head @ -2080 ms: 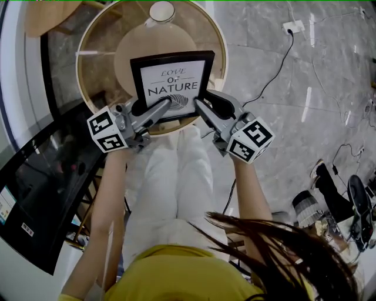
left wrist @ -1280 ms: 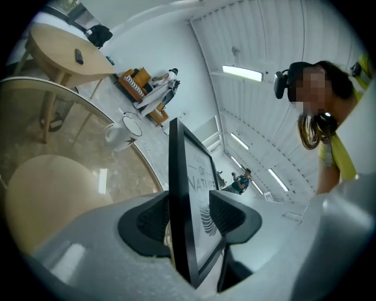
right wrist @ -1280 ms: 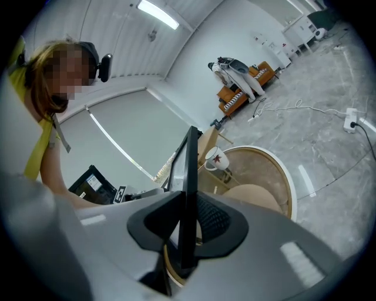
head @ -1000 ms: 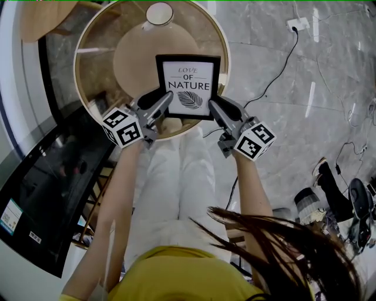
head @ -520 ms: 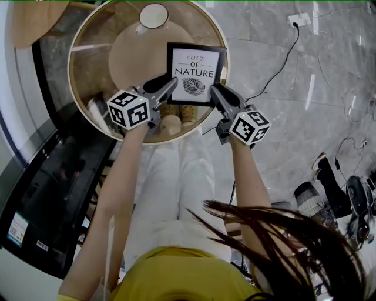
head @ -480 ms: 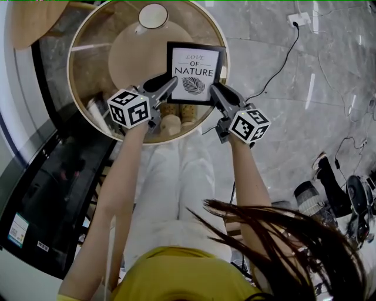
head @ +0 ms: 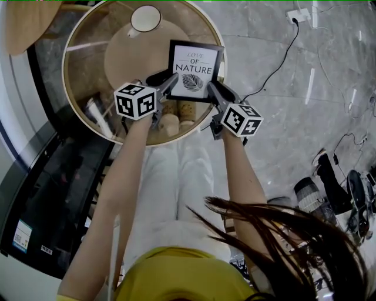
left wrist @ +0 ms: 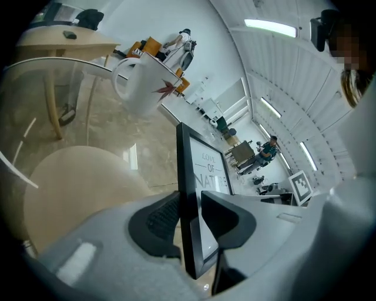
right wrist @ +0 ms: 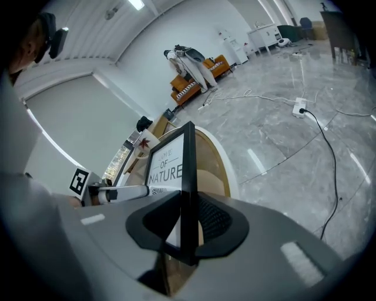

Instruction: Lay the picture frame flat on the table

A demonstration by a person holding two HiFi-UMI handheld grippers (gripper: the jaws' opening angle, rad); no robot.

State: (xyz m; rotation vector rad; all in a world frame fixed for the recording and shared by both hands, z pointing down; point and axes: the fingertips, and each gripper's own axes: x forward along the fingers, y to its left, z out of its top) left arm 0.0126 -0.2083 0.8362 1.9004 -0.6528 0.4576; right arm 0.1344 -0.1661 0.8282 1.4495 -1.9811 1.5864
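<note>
A black picture frame (head: 195, 69) with a white "Love of Nature" print faces up toward the head view, over the right part of the round glass table (head: 66, 79). My left gripper (head: 171, 80) is shut on its lower left edge. The left gripper view shows the frame (left wrist: 189, 176) clamped between both pads of that gripper (left wrist: 191, 218). My right gripper (head: 212, 87) grips the lower right edge. The right gripper view shows the frame's edge (right wrist: 187, 164) still between the pads of this gripper (right wrist: 188, 226) as its jaws are opening. Whether the frame touches the glass is unclear.
A white mug (head: 145, 18) with a red leaf (left wrist: 144, 82) stands at the table's far side. A round wooden base (head: 132, 56) shows through the glass. A cable and power strip (head: 296, 14) lie on the marble floor at right. A dark cabinet (head: 41, 194) stands left.
Both grippers have carried the frame farther from the body and out over the table's right side. The frame stays gripped at its two lower edges.
</note>
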